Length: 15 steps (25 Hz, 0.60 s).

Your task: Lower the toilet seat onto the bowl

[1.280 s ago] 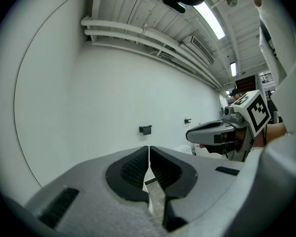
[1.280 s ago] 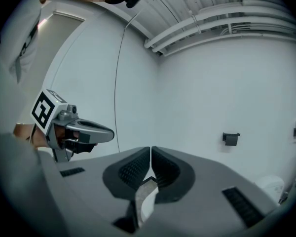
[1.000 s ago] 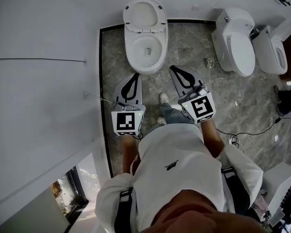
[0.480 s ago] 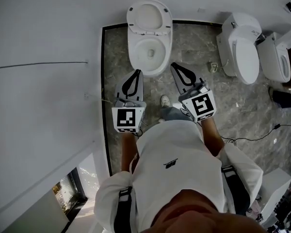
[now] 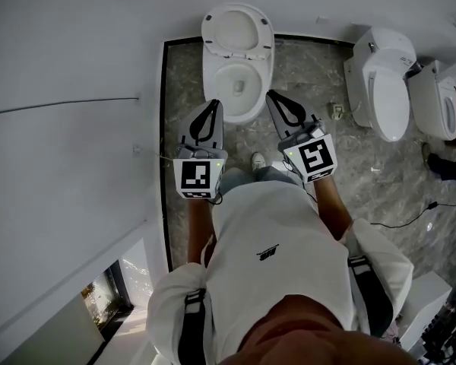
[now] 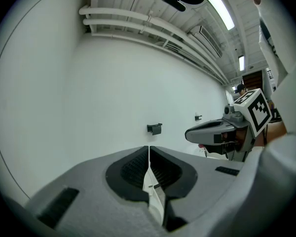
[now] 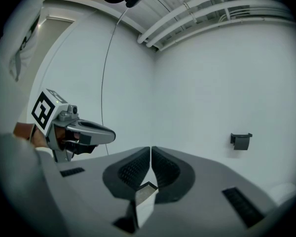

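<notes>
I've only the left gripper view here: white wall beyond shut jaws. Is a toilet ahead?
Observer: Yes. In the head view a toilet stands at the wall, straight ahead.
Reviewer: Seat up or down?
Observer: Up. The seat leans back at the wall, leaving the bowl open.
Reviewer: Is either gripper on it?
Observer: No. The left gripper and right gripper flank the bowl's front, short of the seat.
</notes>
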Each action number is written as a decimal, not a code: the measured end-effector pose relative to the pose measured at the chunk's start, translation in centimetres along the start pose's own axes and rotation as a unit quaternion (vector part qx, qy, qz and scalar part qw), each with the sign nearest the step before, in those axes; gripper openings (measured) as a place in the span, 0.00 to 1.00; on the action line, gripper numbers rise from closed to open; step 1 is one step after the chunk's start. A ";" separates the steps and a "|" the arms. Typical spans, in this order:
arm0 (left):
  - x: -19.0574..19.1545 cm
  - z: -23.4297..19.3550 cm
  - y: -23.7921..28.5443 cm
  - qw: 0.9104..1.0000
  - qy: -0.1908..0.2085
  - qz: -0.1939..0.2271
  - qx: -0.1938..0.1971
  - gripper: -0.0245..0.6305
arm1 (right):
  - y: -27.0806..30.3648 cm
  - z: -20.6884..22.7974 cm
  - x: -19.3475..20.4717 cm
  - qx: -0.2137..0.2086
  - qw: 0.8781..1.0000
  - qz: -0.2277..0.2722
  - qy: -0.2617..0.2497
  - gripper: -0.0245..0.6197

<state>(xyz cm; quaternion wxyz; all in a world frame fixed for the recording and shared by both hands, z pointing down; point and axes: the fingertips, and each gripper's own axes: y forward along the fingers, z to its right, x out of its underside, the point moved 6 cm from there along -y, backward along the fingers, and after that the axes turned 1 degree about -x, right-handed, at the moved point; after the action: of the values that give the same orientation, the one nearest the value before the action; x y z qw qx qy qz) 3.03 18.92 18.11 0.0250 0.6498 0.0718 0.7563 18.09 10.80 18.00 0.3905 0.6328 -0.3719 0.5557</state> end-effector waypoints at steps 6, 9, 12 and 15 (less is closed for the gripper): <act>0.1 -1.3 2.0 1.000 0.003 -0.001 -0.004 0.09 | 1.9 1.2 1.0 0.001 1.000 -0.007 0.006 0.09; 0.7 -2.5 3.2 1.000 0.002 -0.002 -0.003 0.09 | 3.1 1.7 1.4 0.008 1.000 -0.010 0.008 0.09; 1.3 -3.7 4.5 1.000 0.000 -0.004 0.003 0.09 | 4.4 2.2 1.8 0.017 1.000 -0.015 0.006 0.09; 1.9 -4.9 6.0 1.000 -0.001 -0.005 0.016 0.09 | 5.9 2.8 2.0 0.029 0.999 -0.019 0.004 0.09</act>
<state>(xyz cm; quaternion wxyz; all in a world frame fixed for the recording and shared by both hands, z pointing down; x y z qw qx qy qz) -1.81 12.89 20.09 0.0182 0.6505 0.0868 0.7543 14.10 5.75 20.28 0.3841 0.6484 -0.3418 0.5615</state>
